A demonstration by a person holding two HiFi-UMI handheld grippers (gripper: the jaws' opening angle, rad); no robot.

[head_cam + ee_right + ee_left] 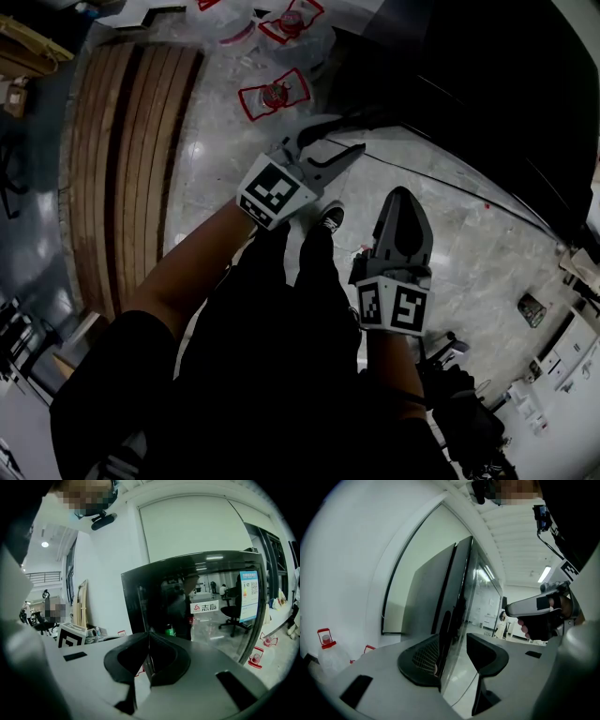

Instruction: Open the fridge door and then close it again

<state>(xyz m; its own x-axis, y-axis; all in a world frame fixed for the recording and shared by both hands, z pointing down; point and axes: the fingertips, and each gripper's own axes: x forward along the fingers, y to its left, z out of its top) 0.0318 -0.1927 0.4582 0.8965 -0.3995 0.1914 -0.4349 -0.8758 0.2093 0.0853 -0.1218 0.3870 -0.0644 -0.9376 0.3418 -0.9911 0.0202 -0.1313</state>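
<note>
Fridge door: black glass, upright at the floor's far right edge, seemingly closed. In line with its near edge, left gripper, jaws wide, pads not pressing. Best to close squarely on that edge, then swing outward smoothly. Right gripper pinched together, empty.

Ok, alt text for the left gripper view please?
The fingers of the left gripper stand apart with the edge of the dark fridge door rising between them. A white wall and red-capped jug lie left; the hand-held right gripper shows at right.

"志高" sticker on fridge door (glass)
</note>
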